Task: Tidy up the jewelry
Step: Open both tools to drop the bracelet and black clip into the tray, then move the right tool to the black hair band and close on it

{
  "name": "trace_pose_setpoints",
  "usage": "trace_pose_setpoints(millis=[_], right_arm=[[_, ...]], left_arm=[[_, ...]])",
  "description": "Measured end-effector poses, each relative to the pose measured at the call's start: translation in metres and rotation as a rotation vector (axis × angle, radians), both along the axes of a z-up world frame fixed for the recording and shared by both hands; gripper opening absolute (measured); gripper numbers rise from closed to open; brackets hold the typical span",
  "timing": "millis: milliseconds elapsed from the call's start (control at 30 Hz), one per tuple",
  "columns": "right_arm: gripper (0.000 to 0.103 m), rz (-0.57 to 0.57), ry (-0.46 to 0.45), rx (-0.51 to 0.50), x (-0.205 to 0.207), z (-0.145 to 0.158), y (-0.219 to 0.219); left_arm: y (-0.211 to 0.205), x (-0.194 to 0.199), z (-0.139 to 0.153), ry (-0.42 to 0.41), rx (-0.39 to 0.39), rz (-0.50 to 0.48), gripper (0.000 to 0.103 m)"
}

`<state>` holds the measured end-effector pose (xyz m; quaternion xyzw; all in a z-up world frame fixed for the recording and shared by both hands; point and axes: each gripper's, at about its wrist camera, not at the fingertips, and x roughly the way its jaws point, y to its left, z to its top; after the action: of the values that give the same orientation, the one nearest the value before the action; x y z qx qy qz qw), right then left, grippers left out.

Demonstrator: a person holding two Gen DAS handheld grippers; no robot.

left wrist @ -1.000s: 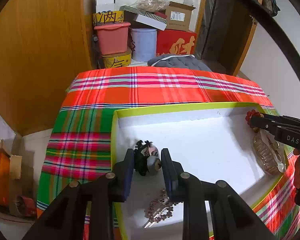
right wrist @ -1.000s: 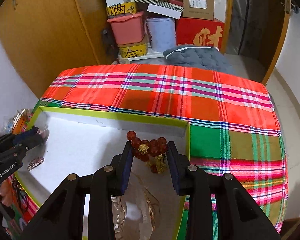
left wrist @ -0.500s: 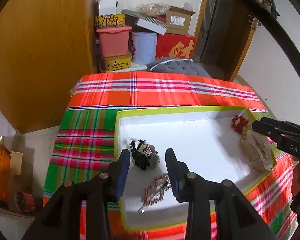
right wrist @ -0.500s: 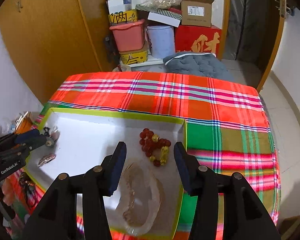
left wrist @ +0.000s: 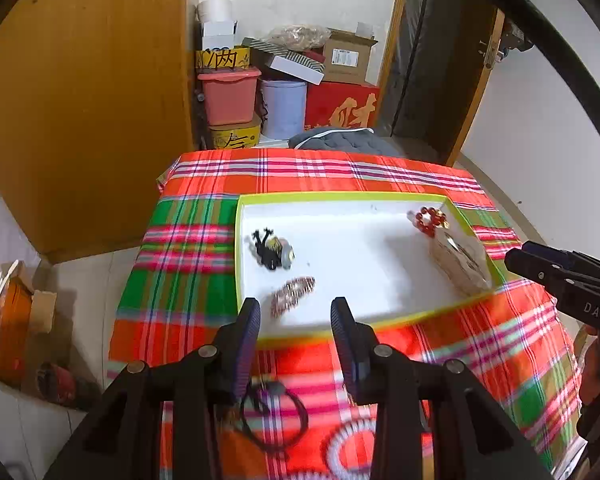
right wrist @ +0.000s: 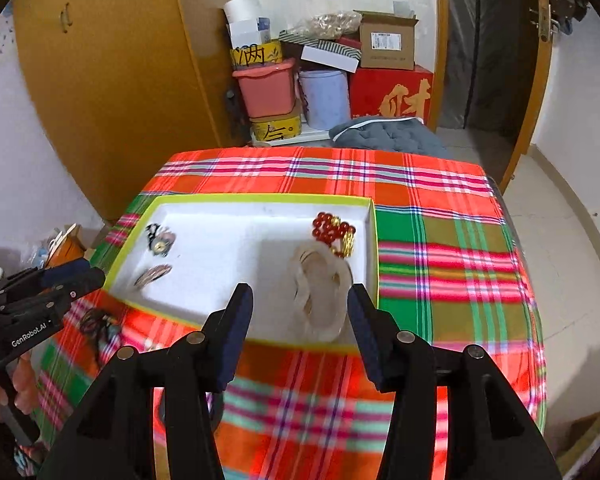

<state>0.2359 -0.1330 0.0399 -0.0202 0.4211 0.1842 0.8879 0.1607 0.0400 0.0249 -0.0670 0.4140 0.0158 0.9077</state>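
On the table, over a bright plaid cloth (left wrist: 204, 264), a shallow white tray with a yellow-green rim (left wrist: 340, 196) is sitting with the jewelry laid inside it. Near its left wall a dark trinket with a round silver part (left wrist: 274, 252) is lying, and just in front of it a pinkish sparkly chain (left wrist: 292, 289) is resting. At the far right corner a red bead bracelet with gold beads (right wrist: 334, 232) is lying, touching a clear packet of thin gold rings (right wrist: 320, 292) just in front of it. Outside the tray, on the cloth near its left front corner, a black cord loop (left wrist: 274, 420) is lying.

Both tools are hanging above the cloth in front of the tray. The left tool (left wrist: 294, 340) is standing released, nothing between its pads. The right tool (right wrist: 300, 336) is likewise standing released and gripping nothing.
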Motion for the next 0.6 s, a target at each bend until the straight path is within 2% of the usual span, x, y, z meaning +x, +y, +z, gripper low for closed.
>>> trace_pose_setpoints(millis=[367, 600], right_arm=[[0.050, 0.004, -0.012, 0.018, -0.047, 0.010, 0.000], [0.050, 0.025, -0.001, 0.015, -0.072, 0.005, 0.001]], left_arm=[[-0.006, -0.058, 0.008, -0.021, -0.012, 0.027, 0.037], [-0.007, -0.082, 0.008, -0.020, -0.018, 0.028, 0.037]])
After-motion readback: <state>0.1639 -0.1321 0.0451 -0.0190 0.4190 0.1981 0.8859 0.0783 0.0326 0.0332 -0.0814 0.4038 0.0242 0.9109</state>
